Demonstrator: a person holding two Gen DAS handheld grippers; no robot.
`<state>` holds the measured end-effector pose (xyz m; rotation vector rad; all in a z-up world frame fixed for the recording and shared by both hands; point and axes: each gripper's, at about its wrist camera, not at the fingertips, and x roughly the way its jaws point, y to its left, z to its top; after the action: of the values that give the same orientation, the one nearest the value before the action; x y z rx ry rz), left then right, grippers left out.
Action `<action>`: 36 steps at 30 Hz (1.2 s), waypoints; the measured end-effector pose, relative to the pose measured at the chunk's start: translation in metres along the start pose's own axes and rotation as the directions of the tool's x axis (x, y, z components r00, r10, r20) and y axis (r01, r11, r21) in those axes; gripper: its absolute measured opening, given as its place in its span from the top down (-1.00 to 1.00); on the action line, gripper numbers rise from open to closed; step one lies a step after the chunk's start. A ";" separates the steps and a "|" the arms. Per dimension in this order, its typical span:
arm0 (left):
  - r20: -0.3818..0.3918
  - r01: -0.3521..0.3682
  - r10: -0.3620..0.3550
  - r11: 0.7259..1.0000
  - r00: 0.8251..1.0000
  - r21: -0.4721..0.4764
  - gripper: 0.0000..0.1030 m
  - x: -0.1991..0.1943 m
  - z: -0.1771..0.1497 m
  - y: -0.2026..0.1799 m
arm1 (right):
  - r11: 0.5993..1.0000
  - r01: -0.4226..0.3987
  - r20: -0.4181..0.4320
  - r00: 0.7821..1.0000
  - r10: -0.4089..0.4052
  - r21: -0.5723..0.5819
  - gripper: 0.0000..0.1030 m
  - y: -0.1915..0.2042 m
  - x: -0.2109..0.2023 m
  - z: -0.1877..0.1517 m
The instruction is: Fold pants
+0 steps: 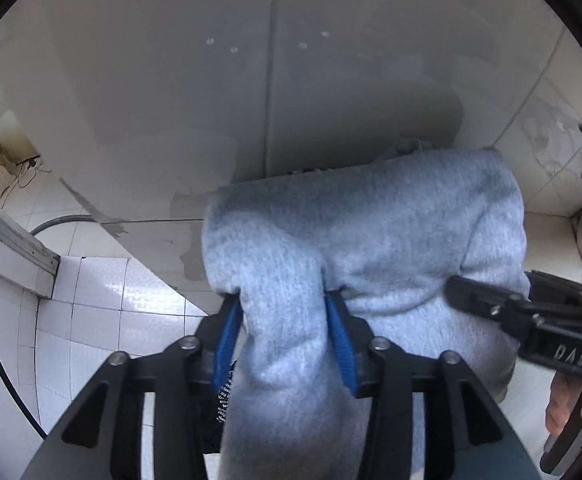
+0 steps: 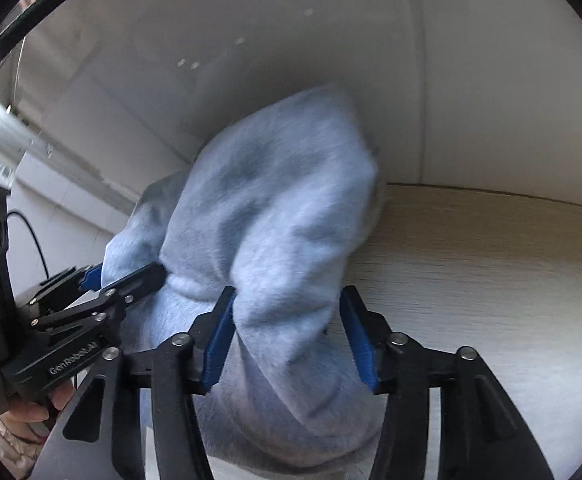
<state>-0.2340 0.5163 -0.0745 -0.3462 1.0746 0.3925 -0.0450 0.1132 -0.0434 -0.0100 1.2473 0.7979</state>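
While lifted, pants (image 1: pixel 355 240) between claw (image 1: pixel 285 332) pads.

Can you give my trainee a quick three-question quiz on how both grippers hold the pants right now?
1. True or false: the left gripper is shut on a bunched fold of the light blue pants.
2. Multiple choice: in the right wrist view, what lies to the right of the pants? A) a white tiled floor B) a pale wood-grain surface C) a metal sink
3. Fill in: the right gripper has fabric between its blue ____.

Key:
1. True; cloth fills the gap between its jaws.
2. B.
3. Pads; the jaws are shut on a thick fold of the pants.
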 end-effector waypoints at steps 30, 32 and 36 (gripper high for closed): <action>-0.003 -0.061 0.061 0.994 0.998 -0.089 -0.33 -0.061 -0.053 -0.043 | 0.977 0.201 0.107 0.975 -0.193 -0.068 -0.16 0.021 -0.092 -0.096; -0.011 -0.060 0.059 0.994 0.998 -0.091 -0.36 -0.059 -0.055 -0.044 | 0.977 0.200 0.097 0.976 -0.194 -0.066 -0.16 0.019 -0.092 -0.101; -0.017 -0.056 0.055 0.994 0.998 -0.093 -0.37 -0.059 -0.056 -0.046 | 0.977 0.202 0.090 0.977 -0.196 -0.069 -0.16 0.019 -0.089 -0.103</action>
<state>-0.2807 0.4424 -0.0422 -0.4030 1.0838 0.4917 -0.1495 0.0369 0.0027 -0.1613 1.1173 0.6654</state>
